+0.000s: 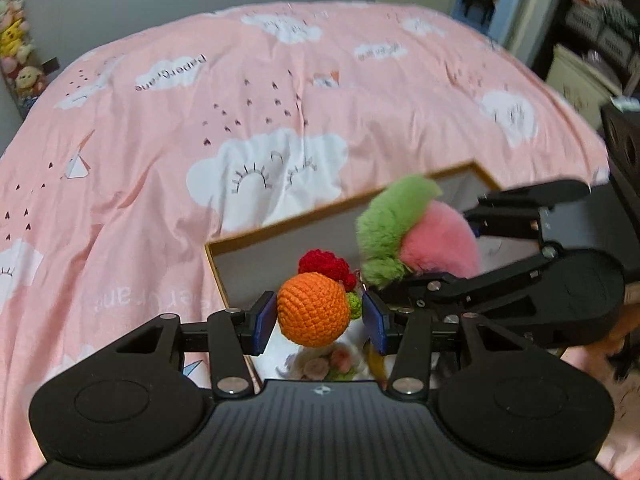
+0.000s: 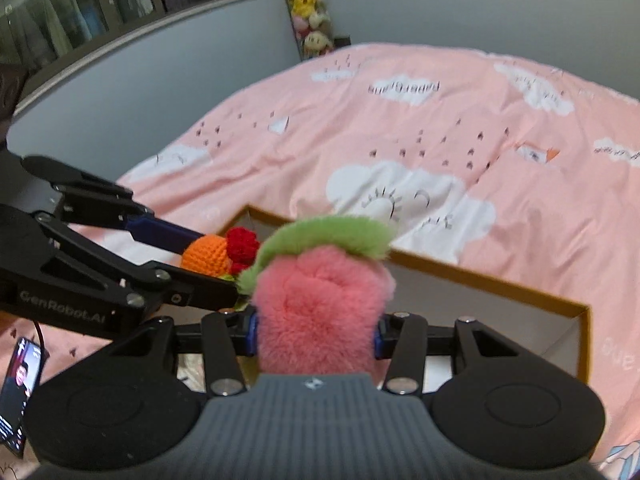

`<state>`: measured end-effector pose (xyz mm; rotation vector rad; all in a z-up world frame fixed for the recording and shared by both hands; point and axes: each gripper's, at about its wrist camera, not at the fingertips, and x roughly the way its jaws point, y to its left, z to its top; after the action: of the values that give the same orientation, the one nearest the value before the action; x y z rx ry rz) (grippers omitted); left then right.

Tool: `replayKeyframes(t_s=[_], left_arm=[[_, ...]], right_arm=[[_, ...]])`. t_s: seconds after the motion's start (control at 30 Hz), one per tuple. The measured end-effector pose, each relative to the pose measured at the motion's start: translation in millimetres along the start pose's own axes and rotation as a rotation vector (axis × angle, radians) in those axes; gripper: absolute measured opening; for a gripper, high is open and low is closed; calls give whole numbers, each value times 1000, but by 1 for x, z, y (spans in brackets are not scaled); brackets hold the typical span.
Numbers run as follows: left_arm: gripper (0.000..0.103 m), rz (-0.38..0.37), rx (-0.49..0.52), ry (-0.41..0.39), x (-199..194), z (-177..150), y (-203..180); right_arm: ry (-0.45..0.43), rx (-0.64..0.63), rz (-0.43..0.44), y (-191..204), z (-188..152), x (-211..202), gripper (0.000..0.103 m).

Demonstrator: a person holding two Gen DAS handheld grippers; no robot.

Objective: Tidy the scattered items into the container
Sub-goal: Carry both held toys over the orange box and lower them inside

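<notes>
the left gripper [image 1: 319, 320] has its jaws clamped on one orange crocheted ball [image 1: 311, 309], blue pads flat against it at 9 and 3 o'clock. a red crocheted cluster [image 1: 323, 263] sits at the ball's 12 o'clock and a small green knob [image 1: 353, 305] at its 3 o'clock; all three look like one piece, long axis running away from the camera. the right gripper [image 2: 316, 334] has its jaws closed on one pink plush fruit [image 2: 320, 312] with a green furry top [image 2: 328, 236]; its long axis runs forward along the fingers, green end pointing away toward 12 o'clock. both toys hang over one shallow white box [image 1: 256, 258] with a tan rim, and in the left wrist view a few small pale things lie blurred inside it. the box rests on a bed under a pink cloud-print cover [image 1: 248, 92]. one phone [image 2: 18, 396] lies at 8 o'clock in the right wrist view. a column of stuffed toys [image 2: 310, 8] hangs on the far wall.
</notes>
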<state>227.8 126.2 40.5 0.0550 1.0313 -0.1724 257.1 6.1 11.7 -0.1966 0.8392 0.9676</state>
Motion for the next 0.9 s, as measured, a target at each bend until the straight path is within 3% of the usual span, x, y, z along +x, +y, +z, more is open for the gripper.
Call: replayKeyframes(t_s=[0.27,0.9], left_arm=[[54,78,151,75,18,-4,-17],[55,147,233,138,47,-4,-25]], right_arm=[[74,-20,-4,-3,-3,23,50],[119,32,17,-8,-3,54,52]])
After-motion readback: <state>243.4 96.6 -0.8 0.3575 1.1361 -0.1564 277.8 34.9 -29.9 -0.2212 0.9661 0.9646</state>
